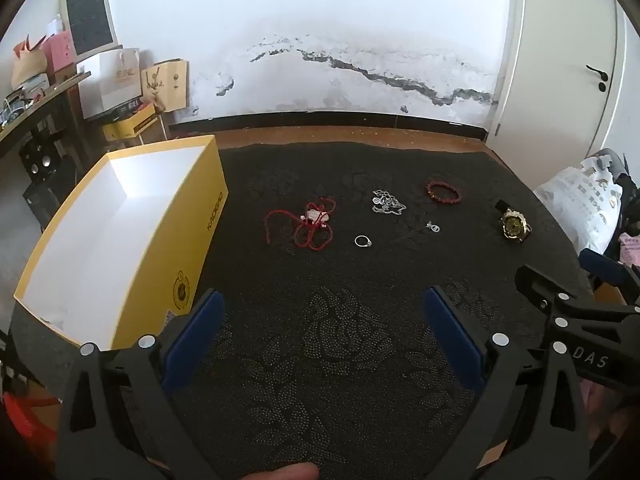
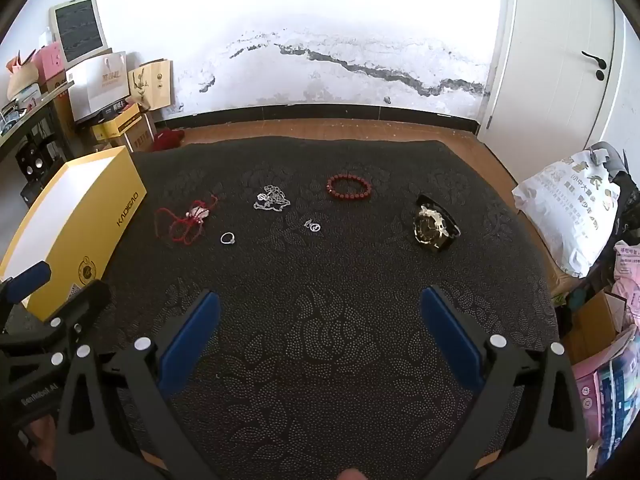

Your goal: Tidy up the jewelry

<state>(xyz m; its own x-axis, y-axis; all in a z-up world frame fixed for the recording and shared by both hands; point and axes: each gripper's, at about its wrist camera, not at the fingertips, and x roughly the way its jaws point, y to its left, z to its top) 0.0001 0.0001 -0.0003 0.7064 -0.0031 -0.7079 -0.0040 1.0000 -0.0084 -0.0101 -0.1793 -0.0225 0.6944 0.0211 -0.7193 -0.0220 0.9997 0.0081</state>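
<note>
Jewelry lies spread on a black patterned cloth [image 1: 320, 340]: a red cord necklace [image 1: 308, 226] [image 2: 185, 220], a silver chain [image 1: 387, 202] [image 2: 272, 199], a red bead bracelet [image 1: 443, 192] [image 2: 349, 187], a silver ring [image 1: 363, 241] [image 2: 227, 238], a small silver pendant [image 1: 433, 227] [image 2: 312, 225] and a gold-faced watch [image 1: 514, 226] [image 2: 432, 229]. An open yellow box [image 1: 120, 236] [image 2: 76, 220] with a white inside stands at the left. My left gripper [image 1: 324, 316] and right gripper [image 2: 320, 316] both hover open near the cloth's front, well short of the jewelry, with nothing between their fingers.
Bags and cardboard boxes [image 1: 120, 84] pile up at the back left beside a dark shelf. A white plastic bag [image 2: 568, 216] and pink packages [image 2: 628, 280] crowd the right edge. A white door [image 2: 560, 60] stands at the back right. Wooden floor borders the cloth.
</note>
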